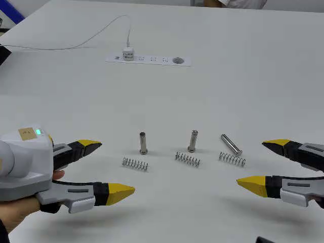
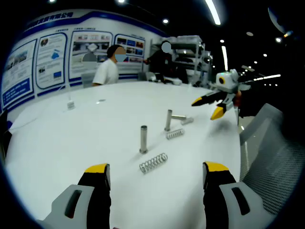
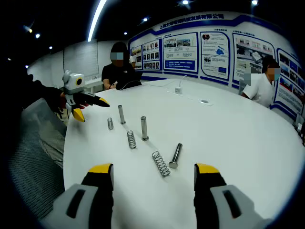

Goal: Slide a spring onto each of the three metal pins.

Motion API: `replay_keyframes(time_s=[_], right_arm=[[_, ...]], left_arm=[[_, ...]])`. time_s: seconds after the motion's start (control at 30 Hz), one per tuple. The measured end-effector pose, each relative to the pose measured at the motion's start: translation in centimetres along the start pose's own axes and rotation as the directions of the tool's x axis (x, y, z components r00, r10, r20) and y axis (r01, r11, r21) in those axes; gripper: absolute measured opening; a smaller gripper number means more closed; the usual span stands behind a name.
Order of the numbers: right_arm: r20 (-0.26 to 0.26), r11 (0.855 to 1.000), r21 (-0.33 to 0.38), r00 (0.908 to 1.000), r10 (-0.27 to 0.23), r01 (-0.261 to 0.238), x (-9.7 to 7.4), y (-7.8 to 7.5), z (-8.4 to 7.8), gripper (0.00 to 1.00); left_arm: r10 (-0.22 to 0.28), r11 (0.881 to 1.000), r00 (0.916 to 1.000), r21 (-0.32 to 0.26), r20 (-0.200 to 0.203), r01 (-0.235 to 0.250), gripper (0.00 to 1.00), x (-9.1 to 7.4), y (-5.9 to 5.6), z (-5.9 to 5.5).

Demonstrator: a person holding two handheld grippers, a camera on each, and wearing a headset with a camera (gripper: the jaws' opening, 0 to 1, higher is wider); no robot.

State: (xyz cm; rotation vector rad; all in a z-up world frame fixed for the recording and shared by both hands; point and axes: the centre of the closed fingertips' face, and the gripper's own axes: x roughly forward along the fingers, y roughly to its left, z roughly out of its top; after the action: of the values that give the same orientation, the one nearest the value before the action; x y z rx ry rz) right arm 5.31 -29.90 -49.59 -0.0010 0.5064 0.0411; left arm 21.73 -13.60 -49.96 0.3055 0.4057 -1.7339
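Three metal pins sit mid-table: the left pin (image 1: 143,143) and middle pin (image 1: 193,140) stand upright, the right pin (image 1: 231,144) lies on its side. A spring lies in front of each: left spring (image 1: 135,163), middle spring (image 1: 188,159), right spring (image 1: 232,159). My left gripper (image 1: 112,169) hovers open at the left of them, nothing between its yellow tips. My right gripper (image 1: 255,163) is open at the right, also holding nothing. In the left gripper view the nearest pin (image 2: 143,139) and spring (image 2: 153,162) lie ahead; in the right gripper view the lying pin (image 3: 175,155) and spring (image 3: 160,163) are closest.
A white power strip (image 1: 149,59) with a plugged charger and cable lies farther back on the white table (image 1: 243,91). People stand at the table's far side in both gripper views. A mesh chair (image 2: 274,157) is beside the table edge.
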Motion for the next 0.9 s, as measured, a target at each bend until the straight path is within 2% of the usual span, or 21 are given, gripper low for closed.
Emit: replay_keyframes(time_s=[0.9], right_arm=[[-0.005, 1.000, 0.006, 1.0000, 0.004, -0.004, 0.06, -0.23, 0.10, 0.69]], left_arm=[[0.005, 1.000, 1.0000, -0.010, -0.005, -0.005, 0.81, 0.21, -0.10, 0.00]])
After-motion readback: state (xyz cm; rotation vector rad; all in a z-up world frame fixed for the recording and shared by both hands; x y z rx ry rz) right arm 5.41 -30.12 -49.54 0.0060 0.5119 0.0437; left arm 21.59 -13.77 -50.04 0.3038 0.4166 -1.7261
